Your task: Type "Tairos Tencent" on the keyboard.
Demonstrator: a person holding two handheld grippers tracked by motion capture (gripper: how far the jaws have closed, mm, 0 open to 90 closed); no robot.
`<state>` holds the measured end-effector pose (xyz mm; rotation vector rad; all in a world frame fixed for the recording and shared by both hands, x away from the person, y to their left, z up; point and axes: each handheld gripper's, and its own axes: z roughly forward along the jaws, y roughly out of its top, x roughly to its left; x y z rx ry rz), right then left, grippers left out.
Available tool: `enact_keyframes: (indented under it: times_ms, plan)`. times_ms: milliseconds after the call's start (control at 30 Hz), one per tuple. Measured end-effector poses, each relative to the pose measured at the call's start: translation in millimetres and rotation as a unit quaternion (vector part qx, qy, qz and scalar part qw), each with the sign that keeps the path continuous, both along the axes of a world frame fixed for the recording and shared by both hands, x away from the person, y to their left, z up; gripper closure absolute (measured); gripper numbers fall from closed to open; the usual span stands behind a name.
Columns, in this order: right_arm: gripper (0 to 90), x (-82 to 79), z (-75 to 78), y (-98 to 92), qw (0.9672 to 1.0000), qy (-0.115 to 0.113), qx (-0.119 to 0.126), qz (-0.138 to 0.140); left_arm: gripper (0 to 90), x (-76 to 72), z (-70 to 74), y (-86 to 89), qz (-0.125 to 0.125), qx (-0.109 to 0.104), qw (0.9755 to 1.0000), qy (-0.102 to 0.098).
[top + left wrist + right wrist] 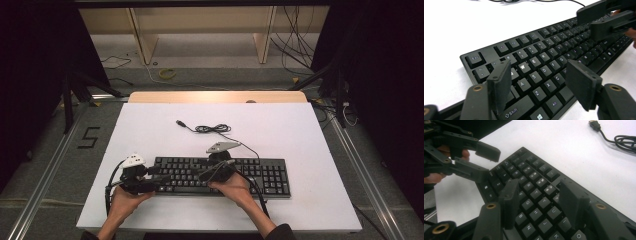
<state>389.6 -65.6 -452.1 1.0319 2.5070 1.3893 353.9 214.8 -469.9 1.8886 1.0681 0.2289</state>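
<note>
Two grippers over one black keyboard [222, 176], lying along the near edge of the white table [300, 135], its cable [215, 129] coiled loose behind. Left gripper [539, 82] at the keyboard's left end, jaws spread wide above the letter keys, nothing clamped between. Right gripper [540, 200] over the middle keys, jaws likewise parted, pads pressing on nothing.

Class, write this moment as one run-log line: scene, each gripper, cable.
scene: black keyboard on white table | left gripper: open above left keys | right gripper: open above middle keys | cable: coiled behind keyboard, unplugged
</note>
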Motion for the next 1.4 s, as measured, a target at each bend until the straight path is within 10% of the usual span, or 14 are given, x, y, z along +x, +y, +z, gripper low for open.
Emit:
enact_keyframes:
  times_ms: [967, 1400]
  plan:
    - [37.5, -12.0, 0.5, -18.0, 1.0000, 0.006, 0.004, 0.002, 35.5, 13.3, 0.7, -9.4, 0.001, 0.003, 1.0000, 0.000]
    - [36.8, -20.0, -2.3, -25.8, 0.9999, 0.007, -0.001, 0.008, 71.0, 24.8, 3.7, -21.2, -0.015, 0.033, 0.9991, 0.022]
